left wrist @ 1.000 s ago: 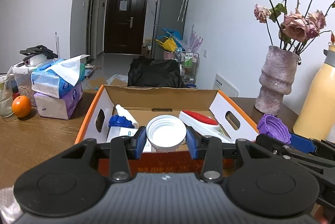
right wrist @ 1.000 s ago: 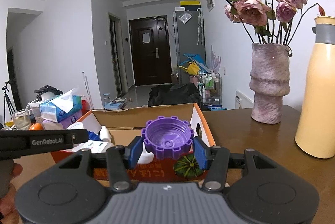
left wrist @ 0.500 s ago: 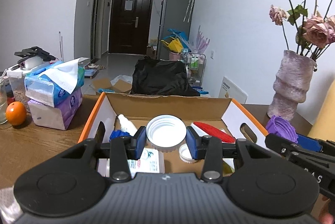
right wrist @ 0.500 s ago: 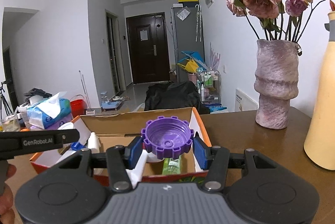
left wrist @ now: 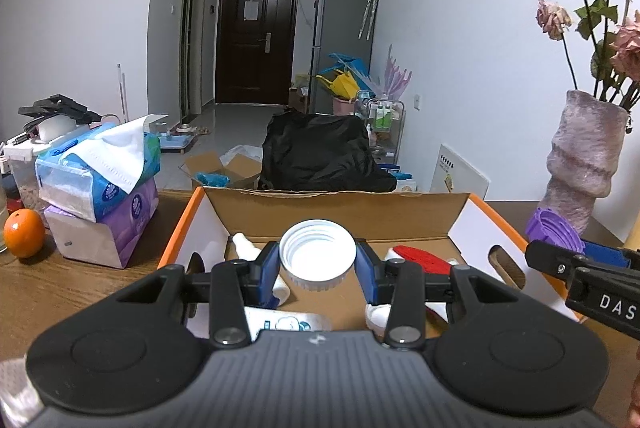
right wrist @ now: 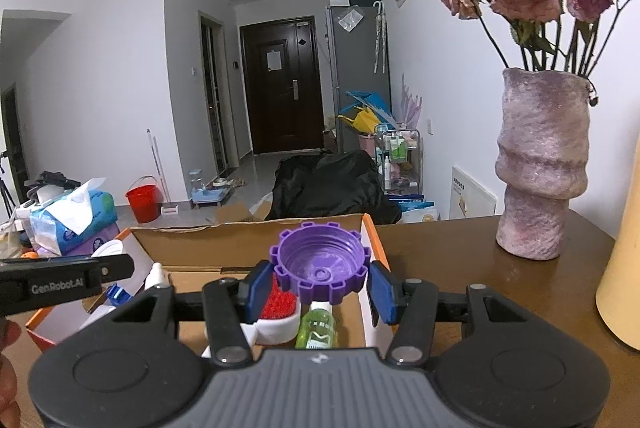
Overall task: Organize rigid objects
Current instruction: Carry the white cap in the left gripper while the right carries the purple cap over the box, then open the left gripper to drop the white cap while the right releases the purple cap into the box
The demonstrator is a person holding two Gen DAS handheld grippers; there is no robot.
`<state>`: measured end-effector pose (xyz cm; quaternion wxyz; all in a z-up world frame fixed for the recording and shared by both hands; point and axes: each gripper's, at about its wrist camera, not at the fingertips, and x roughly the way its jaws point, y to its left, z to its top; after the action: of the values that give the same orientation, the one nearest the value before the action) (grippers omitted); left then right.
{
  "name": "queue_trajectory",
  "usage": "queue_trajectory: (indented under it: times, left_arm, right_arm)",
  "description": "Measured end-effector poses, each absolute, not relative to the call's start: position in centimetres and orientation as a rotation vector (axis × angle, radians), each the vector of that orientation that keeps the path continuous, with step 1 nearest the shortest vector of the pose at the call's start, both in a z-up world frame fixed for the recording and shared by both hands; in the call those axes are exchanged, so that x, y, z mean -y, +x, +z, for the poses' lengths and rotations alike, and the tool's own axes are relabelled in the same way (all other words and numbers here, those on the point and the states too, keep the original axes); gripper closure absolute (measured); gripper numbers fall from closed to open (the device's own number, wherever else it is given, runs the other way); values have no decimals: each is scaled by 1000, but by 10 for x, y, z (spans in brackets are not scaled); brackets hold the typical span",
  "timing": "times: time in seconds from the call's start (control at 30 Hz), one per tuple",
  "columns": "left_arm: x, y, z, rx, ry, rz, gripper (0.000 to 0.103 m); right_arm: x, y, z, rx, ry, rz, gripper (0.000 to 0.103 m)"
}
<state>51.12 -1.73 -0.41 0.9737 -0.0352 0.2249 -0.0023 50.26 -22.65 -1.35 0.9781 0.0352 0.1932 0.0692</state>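
Left gripper (left wrist: pixel 317 266) had its blue fingers (left wrist: pixel 267 268) clamped on an upturned white cap (left wrist: pixel 317 259), held over the near part of the cardboard box (left wrist: pixel 340 212); right gripper (right wrist: pixel 320 286) had its fingers (right wrist: pixel 380 290) apart around a purple cap (right wrist: pixel 320 266), left pad touching, right pad just clear, above the box's right end. Inside the box lay a red brush (right wrist: pixel 278 302), a green bottle (right wrist: pixel 317 328) and a white bottle (left wrist: pixel 246 244). Farther off on the table (right wrist: pixel 460 268): tissue packs (left wrist: pixel 100 188) and an orange (left wrist: pixel 24 238) left of the box, a vase (right wrist: pixel 542 164) to its right.
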Motion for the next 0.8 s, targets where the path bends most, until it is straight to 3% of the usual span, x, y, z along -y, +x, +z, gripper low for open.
queue_trajectory:
  times: [0.73,0.8]
  left_arm:
    - [9,540,-16,-470,-26,17,61]
    - [8,540,-17,-473,-30,17,50]
  right_arm:
    - [220,536,-22,-455,20,153,51]
    - [220,537,-23,-473,26,153,51]
